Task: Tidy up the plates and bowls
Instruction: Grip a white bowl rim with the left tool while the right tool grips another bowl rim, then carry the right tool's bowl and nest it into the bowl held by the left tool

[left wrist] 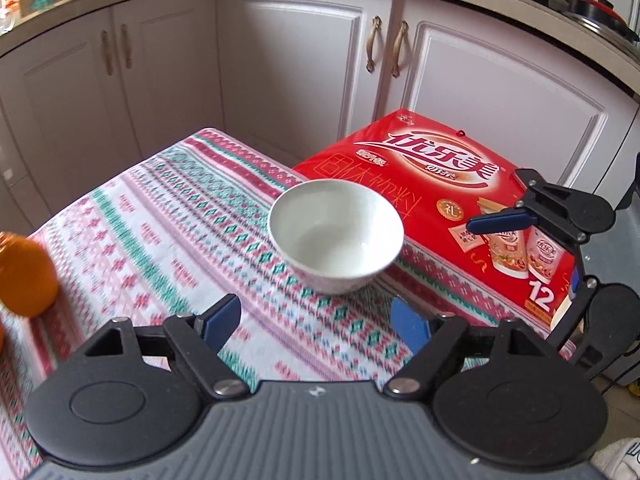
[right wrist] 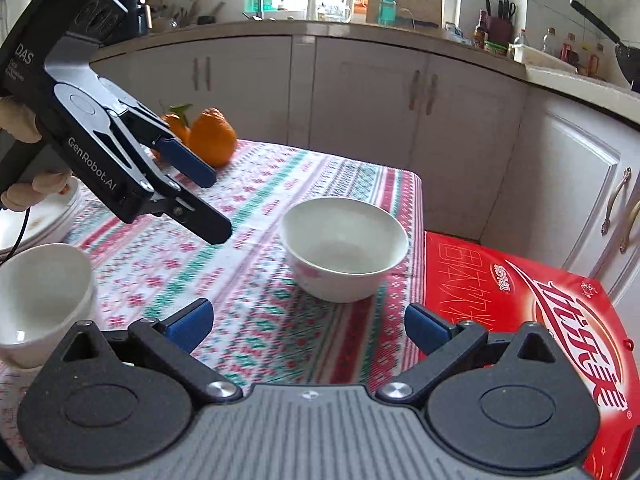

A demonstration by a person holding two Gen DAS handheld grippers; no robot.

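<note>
Bowl [left wrist: 336,236]: white, upright, stands alone on the patterned cloth [left wrist: 160,216] near the far right corner of my counter [right wrist: 412,192]; no tool touches it.
Left tool [left wrist: 316,320]: I hold it open, the two blue pads are wide apart, and the bowl is in front of the gap, a little beyond the pads. In the right wrist view my left tool [right wrist: 212,200] hangs above the cloth, tilted down toward the bowl, and carries nothing.
Right tool [right wrist: 308,326]: also open, blue pads wide apart, nothing between them; the bowl [right wrist: 344,248] stands ahead of it. In the left wrist view my right tool [left wrist: 504,220] shows from the side, above the red box.
Left hand [right wrist: 24,152]: in a light glove, it grips the handle of the left tool.
Stacked bowls [right wrist: 40,300]: white, at the near left edge of the right wrist view, just in front of the plates.
Plates [right wrist: 44,220]: a white pile behind the stacked bowls, partly hidden by my left hand.
Oranges [right wrist: 210,136]: at the far side of the cloth, behind the left tool.
Red box [left wrist: 440,200]: a flat carton with printed cups, just beside the counter's right edge, lower than the cloth.
Cabinets [left wrist: 304,56]: pale doors with curved handles behind the counter.
</note>
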